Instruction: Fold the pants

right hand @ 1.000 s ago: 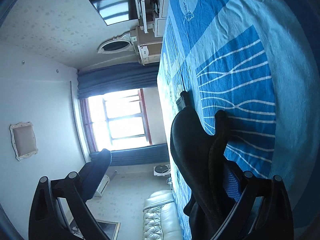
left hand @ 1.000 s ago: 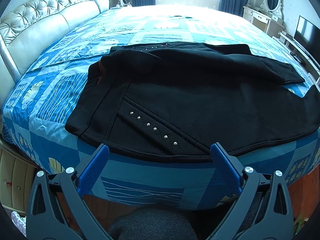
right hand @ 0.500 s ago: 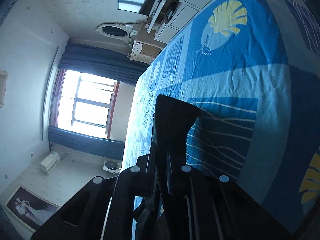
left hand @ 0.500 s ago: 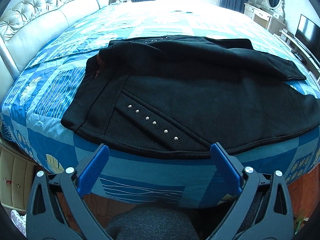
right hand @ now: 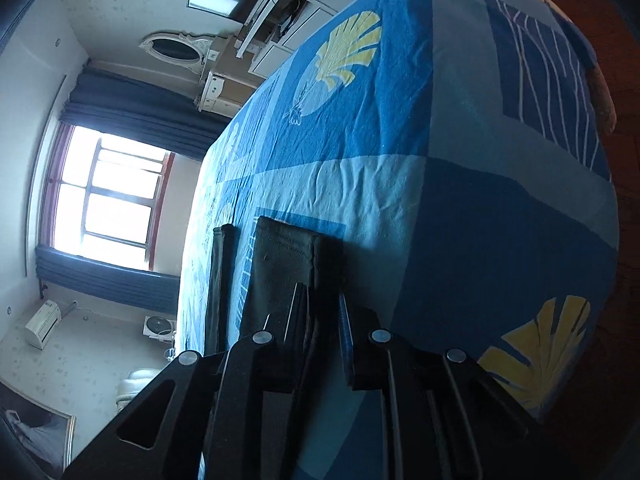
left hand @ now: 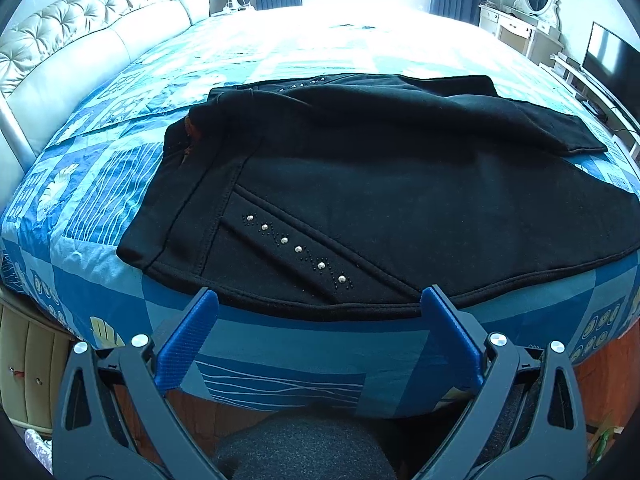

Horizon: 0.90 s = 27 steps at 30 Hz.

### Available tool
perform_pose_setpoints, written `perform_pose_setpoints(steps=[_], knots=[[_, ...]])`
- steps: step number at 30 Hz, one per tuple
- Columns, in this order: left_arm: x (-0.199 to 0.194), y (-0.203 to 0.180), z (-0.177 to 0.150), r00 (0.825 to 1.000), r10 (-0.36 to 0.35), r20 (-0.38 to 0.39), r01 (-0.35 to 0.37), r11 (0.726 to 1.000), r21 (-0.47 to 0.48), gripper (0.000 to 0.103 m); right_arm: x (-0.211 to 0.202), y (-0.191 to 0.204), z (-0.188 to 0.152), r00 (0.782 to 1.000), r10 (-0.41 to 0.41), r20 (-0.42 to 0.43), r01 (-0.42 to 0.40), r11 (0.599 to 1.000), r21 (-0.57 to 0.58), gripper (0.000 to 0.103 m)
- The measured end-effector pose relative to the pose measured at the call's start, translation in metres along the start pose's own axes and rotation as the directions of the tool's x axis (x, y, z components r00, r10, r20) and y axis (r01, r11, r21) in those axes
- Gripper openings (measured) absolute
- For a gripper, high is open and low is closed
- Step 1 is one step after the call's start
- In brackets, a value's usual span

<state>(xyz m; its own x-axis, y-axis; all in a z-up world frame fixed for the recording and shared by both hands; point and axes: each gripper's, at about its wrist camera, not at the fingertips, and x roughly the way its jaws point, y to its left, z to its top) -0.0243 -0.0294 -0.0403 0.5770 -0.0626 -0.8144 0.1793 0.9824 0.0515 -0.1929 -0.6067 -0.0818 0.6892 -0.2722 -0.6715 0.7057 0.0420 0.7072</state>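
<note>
Black soft knit pants (left hand: 360,184) spread flat along near bed (left hand: 280,352) edge for folding. Left gripper (left hand: 320,304) jaws spread, hovering off the edge; right gripper (right hand: 320,312) jaws pinching a leg hem (right hand: 286,256).

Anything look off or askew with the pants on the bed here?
The pants lie unevenly: the far leg angles across the near one, and the waistband is rumpled, showing brown lining. Nothing looks damaged.

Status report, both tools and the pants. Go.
Left tool open, short of the pants. Right tool shut on pants' leg hem. Pants lie spread on the bed. Nothing in the way.
</note>
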Motion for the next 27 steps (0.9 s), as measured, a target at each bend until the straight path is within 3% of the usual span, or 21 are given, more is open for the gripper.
perform_pose_setpoints(steps=[2, 4, 6, 9, 11, 15, 19, 23, 27], knots=[[-0.001, 0.003, 0.003, 1.000, 0.005, 0.006, -0.005, 1.000, 0.001, 0.101, -0.011, -0.007, 0.006, 0.998, -0.050, 0.048, 0.050, 0.999, 0.011, 0.021], [0.002, 0.007, 0.004, 1.000, 0.003, -0.008, -0.003, 1.000, -0.002, 0.101, -0.018, -0.004, 0.008, 0.997, -0.041, 0.058, 0.042, 0.999, -0.020, 0.023], [0.011, 0.016, 0.006, 0.997, -0.052, -0.063, 0.050, 0.998, -0.040, 0.101, -0.024, 0.012, 0.005, 0.998, -0.025, 0.061, 0.031, 0.995, -0.090, 0.033], [0.027, 0.036, 0.010, 0.974, -0.160, -0.162, 0.141, 0.982, -0.123, 0.101, -0.028, 0.046, -0.006, 0.999, 0.034, 0.025, -0.028, 0.979, -0.204, 0.051], [0.028, 0.050, 0.017, 0.975, -0.159, -0.155, 0.139, 0.981, -0.134, 0.101, -0.023, 0.078, -0.021, 0.997, 0.069, -0.038, -0.077, 0.949, -0.304, 0.054], [0.023, 0.089, 0.048, 0.992, -0.100, -0.075, 0.091, 0.989, -0.113, 0.101, -0.010, 0.150, -0.071, 0.978, 0.119, -0.170, -0.191, 0.831, -0.522, 0.067], [0.045, 0.135, 0.086, 0.988, -0.103, -0.113, 0.090, 0.989, -0.118, 0.100, 0.011, 0.211, -0.135, 0.934, 0.130, -0.331, -0.325, 0.692, -0.645, 0.073], [0.076, 0.177, 0.134, 0.978, -0.174, -0.112, 0.162, 0.981, -0.111, 0.100, 0.039, 0.258, -0.202, 0.896, 0.060, -0.441, -0.397, 0.552, -0.733, 0.073], [0.120, 0.199, 0.177, 0.944, -0.297, -0.144, 0.288, 0.954, -0.082, 0.100, 0.062, 0.292, -0.265, 0.879, -0.003, -0.476, -0.432, 0.416, -0.800, 0.073]])
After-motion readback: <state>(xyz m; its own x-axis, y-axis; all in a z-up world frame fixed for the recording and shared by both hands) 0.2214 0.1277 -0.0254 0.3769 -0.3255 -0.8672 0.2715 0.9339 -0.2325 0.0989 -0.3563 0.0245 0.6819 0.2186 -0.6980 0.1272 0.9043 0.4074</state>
